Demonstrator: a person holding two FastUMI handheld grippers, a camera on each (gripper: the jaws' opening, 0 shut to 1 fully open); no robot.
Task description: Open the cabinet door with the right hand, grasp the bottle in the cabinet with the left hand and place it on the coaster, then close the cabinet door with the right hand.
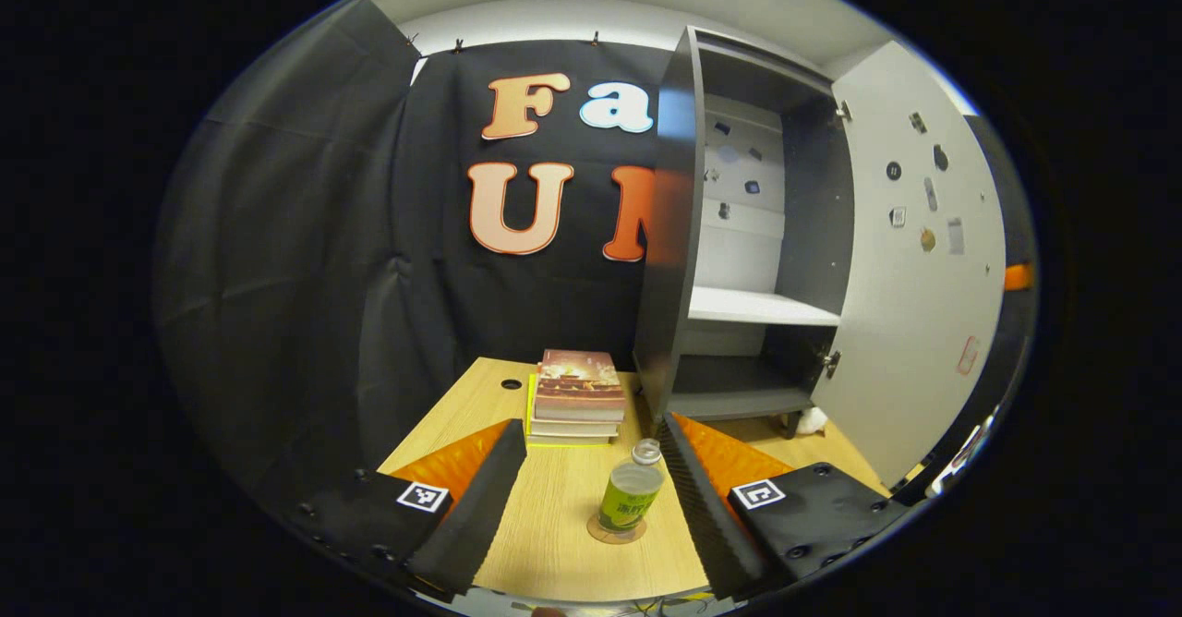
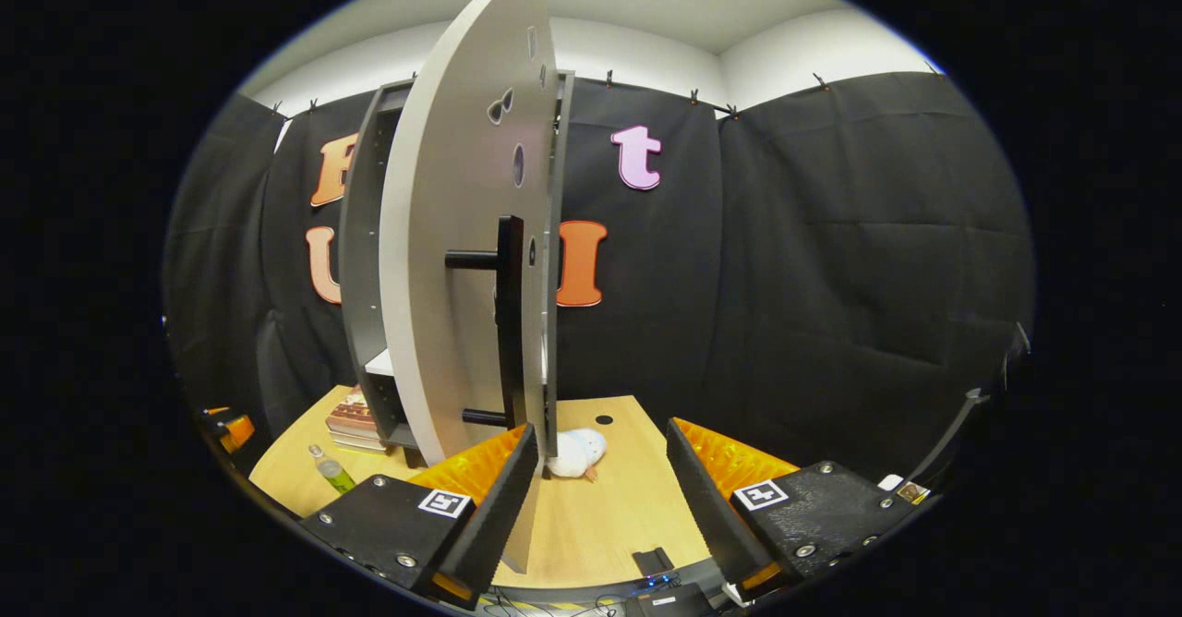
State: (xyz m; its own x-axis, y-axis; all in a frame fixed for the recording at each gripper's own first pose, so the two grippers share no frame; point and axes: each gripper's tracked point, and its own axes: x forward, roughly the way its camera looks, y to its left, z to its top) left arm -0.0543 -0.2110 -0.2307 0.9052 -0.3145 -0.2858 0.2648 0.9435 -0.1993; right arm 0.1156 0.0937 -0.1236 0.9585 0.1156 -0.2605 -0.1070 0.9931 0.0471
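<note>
Bottle (image 1: 631, 497) upright on round coaster (image 1: 617, 530), near front edge of wooden table (image 1: 554, 543); green label, pale cap, clear neck. Left gripper (image 1: 591, 497) spread wide, fingers either side of bottle, not touching, holding nothing. One stack of books (image 1: 577, 397) behind bottle, just beside cabinet (image 1: 667, 257) left wall. Cabinet door (image 2: 443, 266) swung wide open, edge-on in right gripper view; two shelves inside bare. Door handle (image 2: 508, 321) dark bar, above right gripper's left finger. Right gripper (image 2: 600, 488) wide, holding nothing, door's lower edge just beside left finger. One white soft toy (image 2: 577, 453) on table at door's foot. Open table right of door.
</note>
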